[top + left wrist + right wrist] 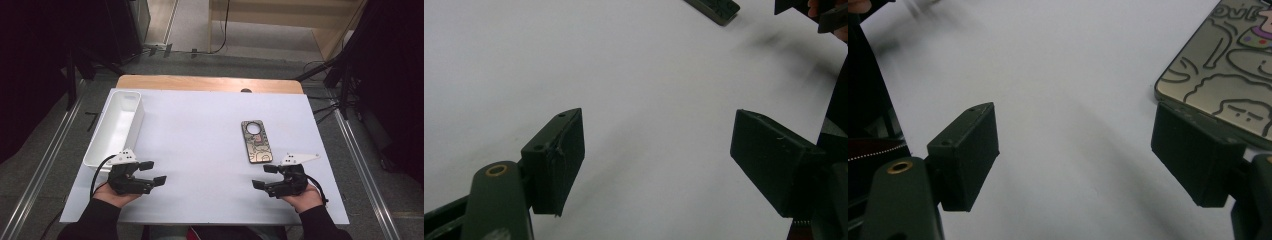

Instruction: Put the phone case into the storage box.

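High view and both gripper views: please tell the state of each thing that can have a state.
phone case: lies flat on the table, printed back up, not held.
white bin: upright, empty.
left gripper: open, holds nothing.
right gripper: open, holds nothing, beside the phone case.

open middle, two things at the edges

between our left tool (152, 172) and right tool (263, 176) the white surface (200, 145) lies bare. the phone case (256, 141) sits just beyond the right tool; the white bin (116, 125) lines the left edge.
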Tool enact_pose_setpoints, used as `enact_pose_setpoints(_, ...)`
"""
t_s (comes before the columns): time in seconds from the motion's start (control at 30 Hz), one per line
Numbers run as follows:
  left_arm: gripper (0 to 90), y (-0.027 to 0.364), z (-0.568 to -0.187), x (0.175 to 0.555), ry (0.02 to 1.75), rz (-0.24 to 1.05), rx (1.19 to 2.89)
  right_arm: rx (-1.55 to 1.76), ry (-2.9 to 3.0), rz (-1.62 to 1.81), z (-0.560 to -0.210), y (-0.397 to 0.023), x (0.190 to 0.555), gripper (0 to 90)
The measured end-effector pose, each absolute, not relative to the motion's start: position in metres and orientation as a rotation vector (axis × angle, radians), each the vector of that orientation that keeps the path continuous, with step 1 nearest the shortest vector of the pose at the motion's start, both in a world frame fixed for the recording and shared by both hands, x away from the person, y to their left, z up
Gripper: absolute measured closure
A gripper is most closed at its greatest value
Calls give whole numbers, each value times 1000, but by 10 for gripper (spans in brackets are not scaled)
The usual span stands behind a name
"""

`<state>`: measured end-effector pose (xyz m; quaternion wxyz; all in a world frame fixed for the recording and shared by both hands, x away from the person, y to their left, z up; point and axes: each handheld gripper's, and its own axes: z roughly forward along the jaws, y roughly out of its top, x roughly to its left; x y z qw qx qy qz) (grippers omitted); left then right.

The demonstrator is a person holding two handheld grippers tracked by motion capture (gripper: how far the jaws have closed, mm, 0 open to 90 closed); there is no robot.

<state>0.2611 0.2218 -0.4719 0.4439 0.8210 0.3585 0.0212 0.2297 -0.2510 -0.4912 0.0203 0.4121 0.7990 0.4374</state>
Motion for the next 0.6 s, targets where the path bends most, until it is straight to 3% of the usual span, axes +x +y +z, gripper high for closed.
enact_pose_setpoints(0.17,217,222,-472,261,882,53,2040,1279,2493,1330,-491,-250,230,166)
enact_pose_setpoints(0.3,217,222,-472,261,886,46,2037,1293,2488,1304,-490,-250,229,95)
enact_pose_setpoints(0.37,217,222,-472,261,892,45,2037,1287,2500,1281,-491,-249,230,5)
enact_pose_setpoints(0.6,217,222,-472,260,882,70,2053,1305,2515,1271,-493,-245,230,5)
